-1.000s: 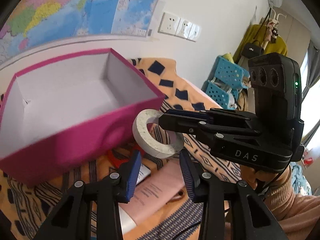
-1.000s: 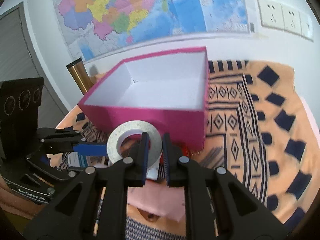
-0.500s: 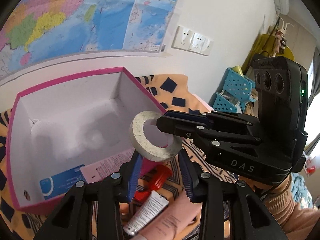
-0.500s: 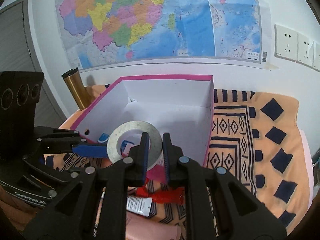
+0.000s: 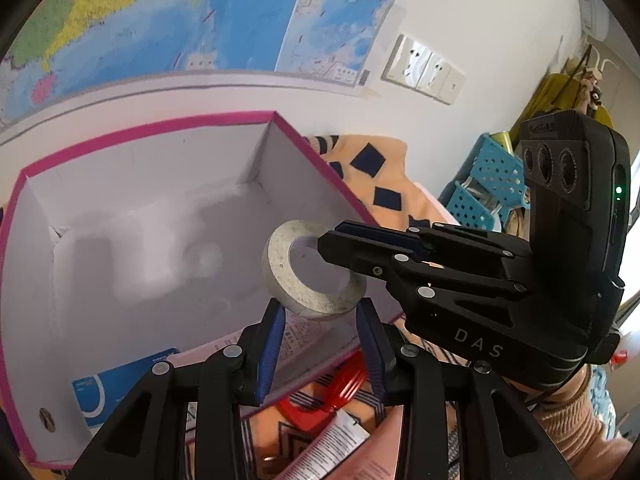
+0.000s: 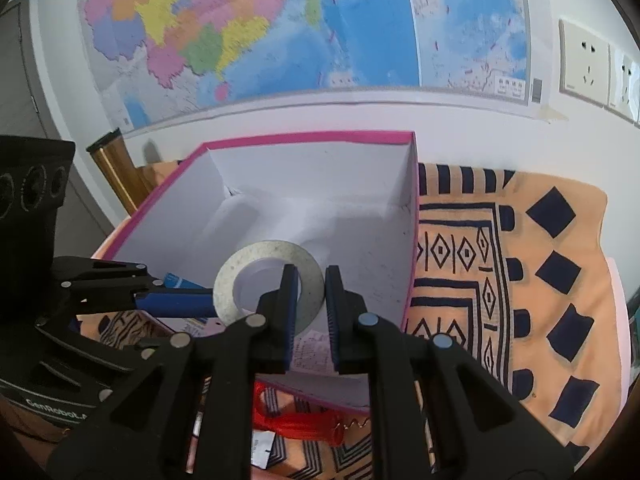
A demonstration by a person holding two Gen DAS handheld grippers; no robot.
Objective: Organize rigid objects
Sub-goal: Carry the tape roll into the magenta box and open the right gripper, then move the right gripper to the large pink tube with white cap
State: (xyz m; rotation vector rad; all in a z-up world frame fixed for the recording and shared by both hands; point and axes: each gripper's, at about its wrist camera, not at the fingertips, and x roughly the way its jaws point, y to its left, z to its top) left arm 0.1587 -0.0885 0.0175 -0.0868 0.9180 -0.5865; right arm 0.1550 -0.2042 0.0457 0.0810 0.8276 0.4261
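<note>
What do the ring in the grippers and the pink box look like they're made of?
Ring: probably a tape roll, matte, with a speckled grey-white face and a smooth wide hole; the look leaves stone or ceramic open. Pink box: seemingly cardboard, with thin straight walls, sharp folded corners, a magenta outside and a plain matte white lining.

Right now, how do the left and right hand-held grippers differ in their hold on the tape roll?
The left hand-held gripper appears to clamp the tape roll from outside at its near edge. The right hand-held gripper pinches the ring's wall, one finger through the hole and one outside. The left's jaws stand wider; the right's are nearly together. Shared: both are shut on the roll, with the open pink box behind it.
</note>
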